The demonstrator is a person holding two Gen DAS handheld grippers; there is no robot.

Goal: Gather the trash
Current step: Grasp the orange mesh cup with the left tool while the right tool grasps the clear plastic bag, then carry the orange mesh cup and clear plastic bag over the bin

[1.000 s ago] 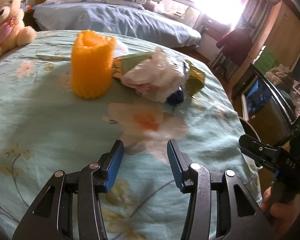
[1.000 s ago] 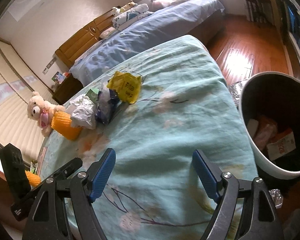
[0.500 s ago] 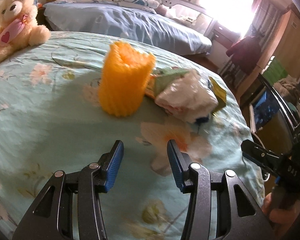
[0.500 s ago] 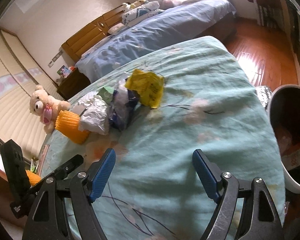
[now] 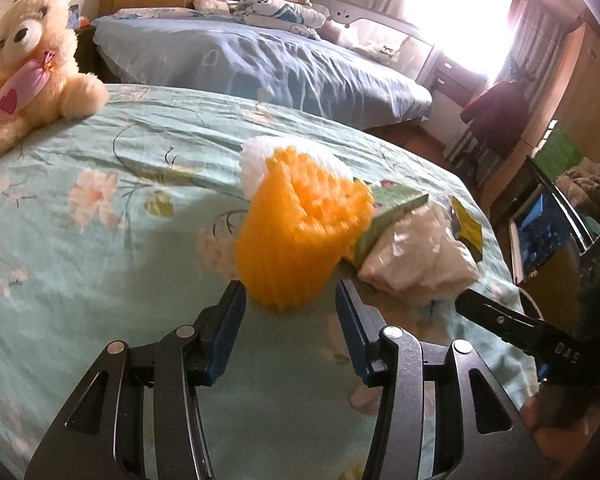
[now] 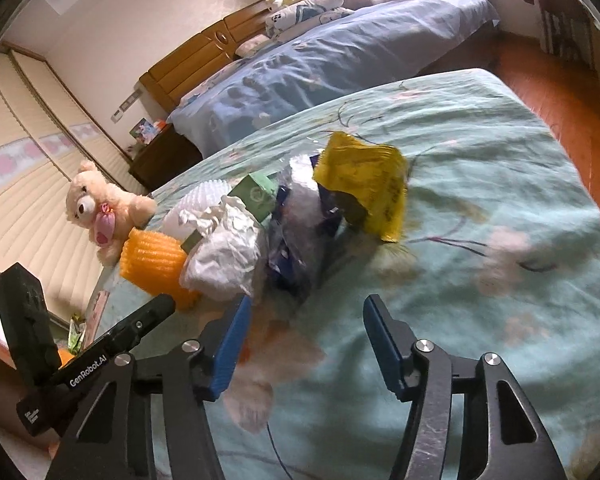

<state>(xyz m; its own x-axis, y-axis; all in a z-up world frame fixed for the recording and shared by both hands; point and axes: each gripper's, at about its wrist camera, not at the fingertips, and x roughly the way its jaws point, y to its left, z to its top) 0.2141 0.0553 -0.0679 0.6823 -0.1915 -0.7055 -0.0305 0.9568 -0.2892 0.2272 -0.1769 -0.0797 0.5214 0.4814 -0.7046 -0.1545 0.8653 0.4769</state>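
since a second ago the left gripper has closed in on the orange foam sleeve, which now stands right at its blue pads and reaches between the tips. its jaws stand apart, holding nothing. behind the sleeve lie a white foam net, a green carton, crumpled white plastic and a yellow wrapper, all on the floral bedspread. a teddy bear sits far left. "das" reads on the other gripper's body.

from the right wrist, the pile has likewise drawn nearer. the right gripper hovers spread and empty before the crumpled plastic and a blue-and-clear wrapper. "genrobot.ai" reads on the left tool.

the step looks like approach-to-grasp: next, likely ease forward and squeeze softly.
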